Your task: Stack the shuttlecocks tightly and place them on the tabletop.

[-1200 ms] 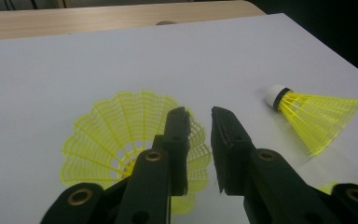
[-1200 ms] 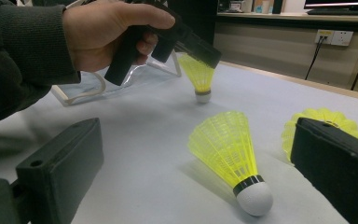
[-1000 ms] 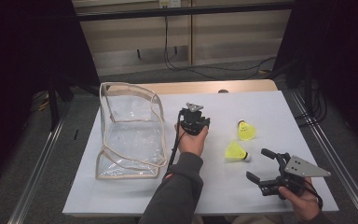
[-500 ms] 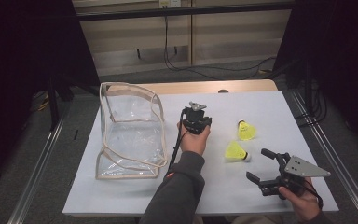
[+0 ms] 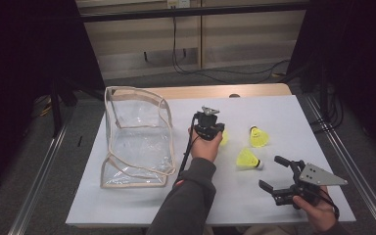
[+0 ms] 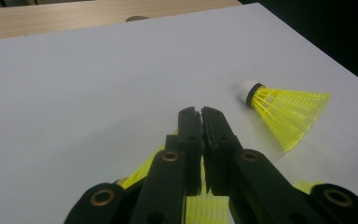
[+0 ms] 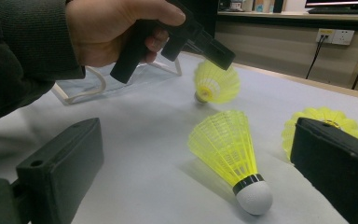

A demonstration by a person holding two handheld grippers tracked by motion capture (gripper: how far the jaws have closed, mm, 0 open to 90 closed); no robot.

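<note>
Right tongs [image 5: 280,172]: nearest the person's edge, at about five o'clock on the tabletop [image 5: 142,205]; its jaws stand wide apart with nothing between them, the hand [image 5: 320,213] low and the jaws pointing toward ten o'clock at the loose shuttlecocks.

Near shuttlecock [image 5: 248,159]: lies on its side just beyond the right tongs, white cork toward the person's right; in the right gripper view [image 7: 230,151] it sits between the two idle jaws but apart from both.

Left tongs [image 5: 214,133]: near the tabletop's centre, jaws have just been closing and now pinch the yellow skirt of the held shuttlecock [image 5: 223,138]; in the left gripper view the pads meet with yellow ribs [image 6: 205,205] showing under them.

Left hand [image 5: 205,146]: wrist raised, sleeve coming up from six o'clock, tongs tipped steeply down onto the skirt.

Doing it well: the skirt is springy and thin, so I'd judge a light pinch near the rim is enough; lift straight up before swinging to nine o'clock.

Far shuttlecock [image 5: 258,137]: at three o'clock of the left tongs, well apart.

Clear pouch [image 5: 137,137]: at nine o'clock, its mouth gaping upward, likely the drop spot.
</note>
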